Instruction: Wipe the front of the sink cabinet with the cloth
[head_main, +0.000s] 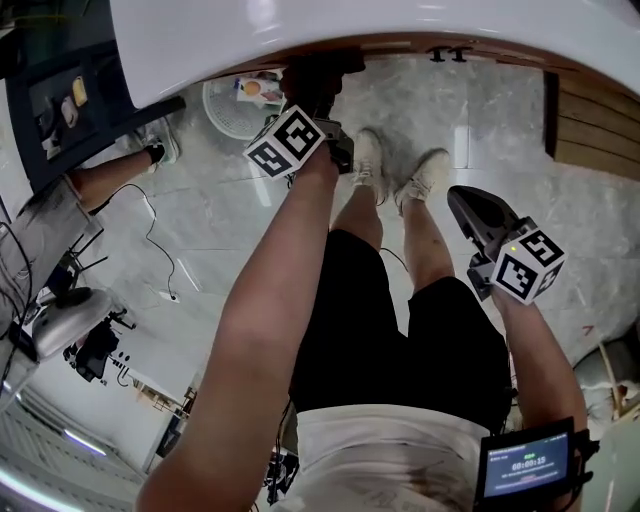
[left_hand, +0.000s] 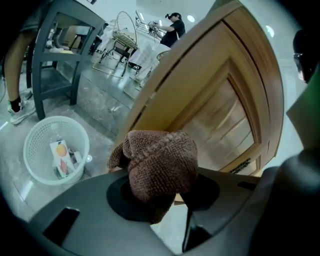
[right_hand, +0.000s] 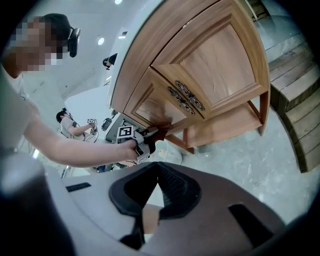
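Note:
My left gripper (left_hand: 159, 192) is shut on a bunched brown cloth (left_hand: 160, 162). In the right gripper view the cloth (right_hand: 160, 131) is pressed against the lower left door of the wooden sink cabinet (right_hand: 200, 75), with the left gripper (right_hand: 136, 142) behind it. From the head view the left gripper (head_main: 312, 105) reaches under the white sink counter (head_main: 400, 25), and its jaws are hidden there. The cabinet door (left_hand: 210, 110) fills the left gripper view. My right gripper (head_main: 472, 208) hangs off to the right, away from the cabinet. Its jaws (right_hand: 157, 175) are shut with nothing between them.
A white waste basket (left_hand: 52, 150) stands on the marble floor left of the cabinet (head_main: 235, 105). Wooden steps (right_hand: 300, 115) rise to the cabinet's right. A cable (head_main: 160, 255) trails on the floor at left. A dark table (left_hand: 55, 50) and other people stand further back.

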